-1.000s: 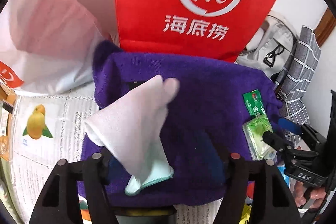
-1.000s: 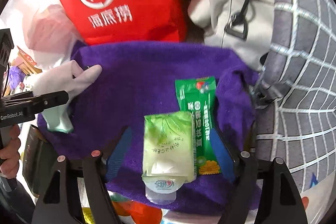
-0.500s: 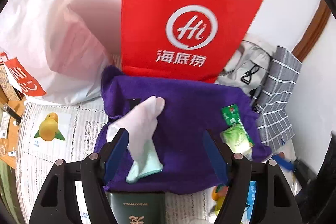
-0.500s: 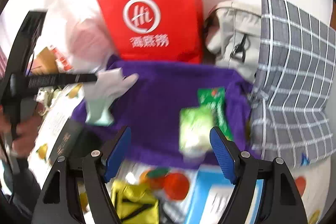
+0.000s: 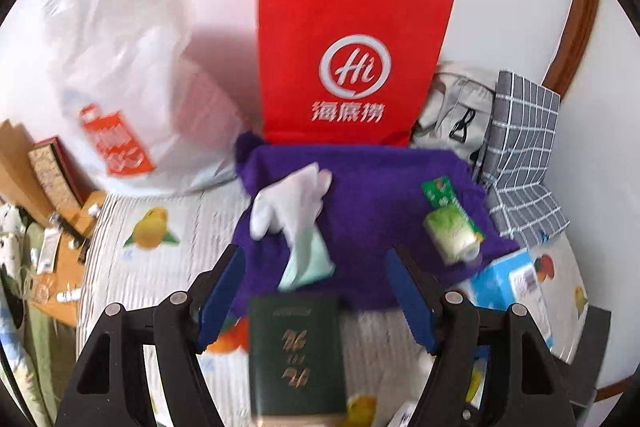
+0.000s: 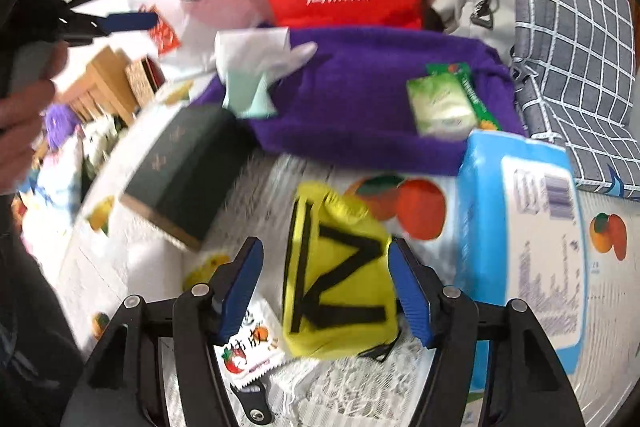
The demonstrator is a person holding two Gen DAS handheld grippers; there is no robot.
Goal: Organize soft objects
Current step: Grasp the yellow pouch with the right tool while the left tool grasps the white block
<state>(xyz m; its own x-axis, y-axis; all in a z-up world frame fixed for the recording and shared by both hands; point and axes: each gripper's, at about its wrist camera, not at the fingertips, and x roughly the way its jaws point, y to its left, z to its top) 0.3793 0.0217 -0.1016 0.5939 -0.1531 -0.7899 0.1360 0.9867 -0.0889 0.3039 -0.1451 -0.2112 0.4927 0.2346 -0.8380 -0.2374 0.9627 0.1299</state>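
A purple towel (image 5: 372,195) lies spread before a red paper bag (image 5: 352,59). On it rest a white glove (image 5: 292,203), a green tissue pack (image 5: 450,233) and a green sachet (image 5: 440,193). My left gripper (image 5: 316,255) hangs open above the towel's near edge, holding nothing; in the right wrist view the left gripper (image 6: 180,3) shows at the upper left. My right gripper (image 6: 325,247) is over a yellow pouch (image 6: 336,287) with black straps. Its jaws are closing with the pouch between them; the left pad stands clear of it.
A dark green book (image 5: 296,355) lies in front of the towel, a blue tissue package (image 6: 520,227) to the right. A white plastic bag (image 5: 120,67), a grey backpack (image 5: 456,107) and checked grey fabric (image 5: 520,155) line the wall. A snack sachet (image 6: 248,351) lies beside the pouch.
Both grippers have drawn back from the purple towel, leaving the glove and the tissue pack on it. The left one rose. The right one now has the yellow pouch between narrower jaws.
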